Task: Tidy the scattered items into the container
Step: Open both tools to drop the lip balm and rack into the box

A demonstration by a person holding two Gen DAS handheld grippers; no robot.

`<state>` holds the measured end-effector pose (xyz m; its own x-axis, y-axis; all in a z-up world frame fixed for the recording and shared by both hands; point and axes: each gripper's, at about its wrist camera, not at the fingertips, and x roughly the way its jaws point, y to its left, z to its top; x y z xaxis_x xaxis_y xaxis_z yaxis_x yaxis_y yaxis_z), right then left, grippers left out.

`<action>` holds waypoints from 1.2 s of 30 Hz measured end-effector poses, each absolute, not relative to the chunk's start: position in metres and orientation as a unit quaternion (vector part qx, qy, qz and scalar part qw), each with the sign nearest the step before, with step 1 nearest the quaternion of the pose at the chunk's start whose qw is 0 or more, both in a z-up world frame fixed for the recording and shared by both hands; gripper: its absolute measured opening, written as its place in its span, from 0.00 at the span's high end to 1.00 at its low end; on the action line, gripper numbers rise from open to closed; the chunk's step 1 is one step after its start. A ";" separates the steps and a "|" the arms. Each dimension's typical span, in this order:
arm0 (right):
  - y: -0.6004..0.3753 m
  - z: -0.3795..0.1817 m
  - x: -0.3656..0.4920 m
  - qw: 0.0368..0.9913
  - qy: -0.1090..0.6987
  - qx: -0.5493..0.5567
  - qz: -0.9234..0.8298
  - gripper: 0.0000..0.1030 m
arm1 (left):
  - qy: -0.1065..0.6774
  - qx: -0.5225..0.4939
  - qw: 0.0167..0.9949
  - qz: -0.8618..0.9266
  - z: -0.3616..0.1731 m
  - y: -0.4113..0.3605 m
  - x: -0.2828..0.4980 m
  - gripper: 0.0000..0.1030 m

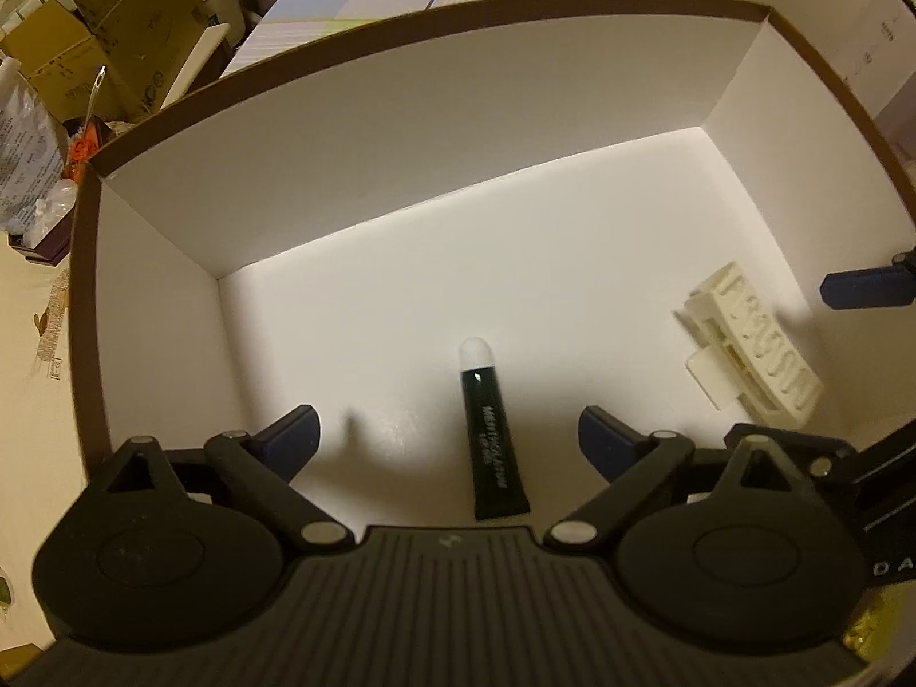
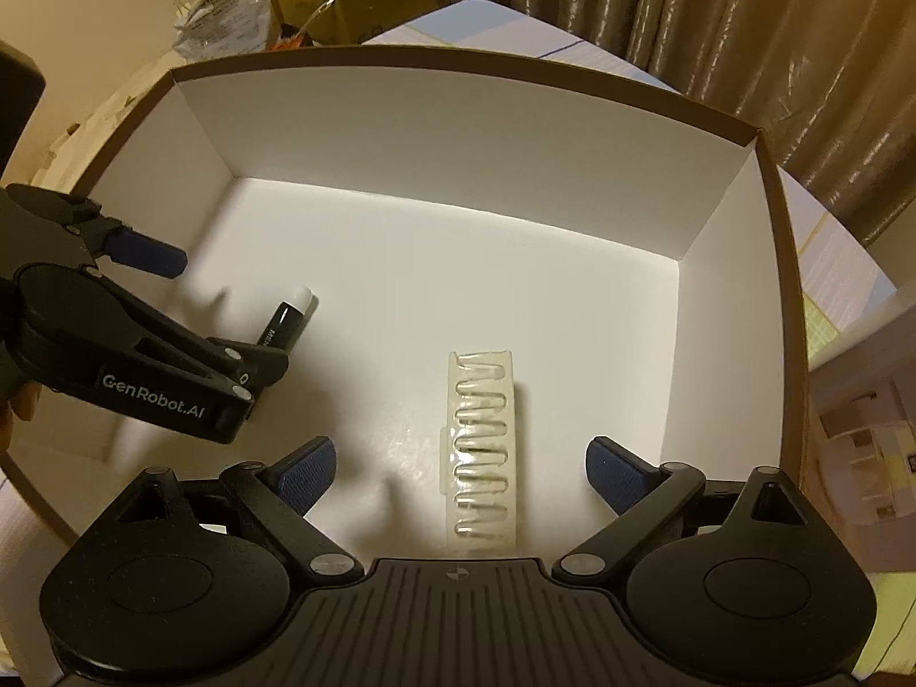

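A white box with a brown rim [image 1: 458,114] fills both views. On its floor a dark green tube with a white cap [image 1: 493,435] lies between the spread fingers of my left gripper [image 1: 449,438], which is open and not touching it. To the right lies a cream hair claw clip [image 1: 750,343]. In the right wrist view the same clip [image 2: 481,452] lies lengthwise on the box [image 2: 458,131] floor, between the wide fingers of my right gripper [image 2: 462,469]. That gripper is open too, its pads clear of the clip. The tube [image 2: 292,315] shows at the left, partly behind the left gripper's fingers [image 2: 151,256].
Cardboard boxes [image 1: 86,57] and plastic bags [image 1: 23,131] crowd the area beyond the box's far left corner. A curtain [image 2: 744,28] hangs behind. A striped blue and white surface [image 1: 372,0] lies past the far wall. The box's far half holds nothing.
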<state>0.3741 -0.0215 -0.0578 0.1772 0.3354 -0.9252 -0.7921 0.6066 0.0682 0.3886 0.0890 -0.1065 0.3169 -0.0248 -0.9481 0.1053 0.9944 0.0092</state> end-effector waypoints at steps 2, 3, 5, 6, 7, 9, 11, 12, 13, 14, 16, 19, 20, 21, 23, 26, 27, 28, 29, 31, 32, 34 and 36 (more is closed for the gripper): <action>-0.023 -0.055 0.371 0.736 0.511 -0.222 0.385 0.04 | 0.582 0.033 0.812 -0.041 -0.104 0.085 0.383 0.07; -0.024 -0.052 0.369 0.738 0.509 -0.221 0.384 0.04 | 0.581 0.034 0.812 -0.041 -0.103 0.081 0.379 0.07; -0.027 -0.046 0.365 0.741 0.505 -0.220 0.384 0.04 | 0.579 0.035 0.813 -0.041 -0.099 0.079 0.373 0.07; -0.029 -0.043 0.363 0.742 0.503 -0.220 0.384 0.04 | 0.578 0.034 0.814 -0.041 -0.096 0.078 0.370 0.07; -0.032 -0.040 0.362 0.744 0.501 -0.219 0.385 0.04 | 0.577 0.034 0.815 -0.041 -0.094 0.077 0.372 0.07; -0.037 -0.034 0.358 0.748 0.495 -0.217 0.385 0.04 | 0.572 0.034 0.819 -0.039 -0.087 0.076 0.371 0.07; -0.043 -0.027 0.353 0.754 0.487 -0.213 0.386 0.04 | 0.562 0.039 0.825 -0.033 -0.078 0.075 0.364 0.07; -0.046 -0.023 0.351 0.756 0.483 -0.210 0.388 0.04 | 0.558 0.040 0.828 -0.030 -0.074 0.075 0.360 0.07; -0.050 -0.019 0.348 0.759 0.480 -0.207 0.389 0.04 | 0.553 0.040 0.832 -0.028 -0.068 0.074 0.355 0.07; -0.054 -0.015 0.346 0.761 0.476 -0.202 0.391 0.04 | 0.549 0.039 0.835 -0.027 -0.063 0.074 0.351 0.07; -0.062 -0.007 0.340 0.768 0.468 -0.195 0.391 0.04 | 0.540 0.037 0.841 -0.024 -0.053 0.075 0.341 0.07; -0.076 0.005 0.331 0.776 0.458 -0.184 0.393 0.04 | 0.527 0.034 0.849 -0.019 -0.038 0.074 0.324 0.07; -0.079 0.009 0.327 0.778 0.455 -0.181 0.394 0.04 | 0.523 0.033 0.851 -0.018 -0.034 0.074 0.317 0.07; -0.083 0.013 0.323 0.780 0.452 -0.180 0.395 0.04 | 0.520 0.032 0.853 -0.017 -0.030 0.073 0.311 0.07; -0.090 0.020 0.316 0.783 0.445 -0.179 0.396 0.04 | 0.513 0.030 0.857 -0.015 -0.022 0.070 0.298 0.07; -0.099 0.030 0.304 0.789 0.435 -0.178 0.395 0.04 | 0.503 0.029 0.864 -0.012 -0.011 0.066 0.279 0.07; -0.103 0.034 0.300 0.791 0.432 -0.175 0.396 0.04 | 0.499 0.030 0.866 -0.011 -0.007 0.064 0.272 0.07; -0.106 0.037 0.296 0.793 0.429 -0.172 0.397 0.04 | 0.495 0.031 0.868 -0.009 -0.004 0.063 0.265 0.07; -0.111 0.041 0.291 0.795 0.425 -0.169 0.399 0.04 | 0.490 0.032 0.871 -0.008 0.000 0.062 0.258 0.07; -0.120 0.048 0.281 0.799 0.416 -0.163 0.403 0.04 | 0.480 0.033 0.876 -0.006 0.007 0.060 0.242 0.07; -0.125 0.050 0.276 0.800 0.411 -0.161 0.406 0.04 | 0.476 0.033 0.879 -0.005 0.010 0.058 0.234 0.06; -0.135 0.056 0.264 0.804 0.402 -0.158 0.409 0.04 | 0.469 0.028 0.883 -0.003 0.015 0.056 0.219 0.06; -0.145 0.062 0.253 0.807 0.392 -0.158 0.411 0.04 | 0.463 0.022 0.886 0.002 0.019 0.053 0.204 0.06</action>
<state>0.2525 -0.1452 0.0619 0.3539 0.5401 -0.7636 -0.7884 0.6115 0.0671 0.2039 0.0532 0.0194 0.5703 0.0236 -0.8211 0.0180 0.9990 0.0412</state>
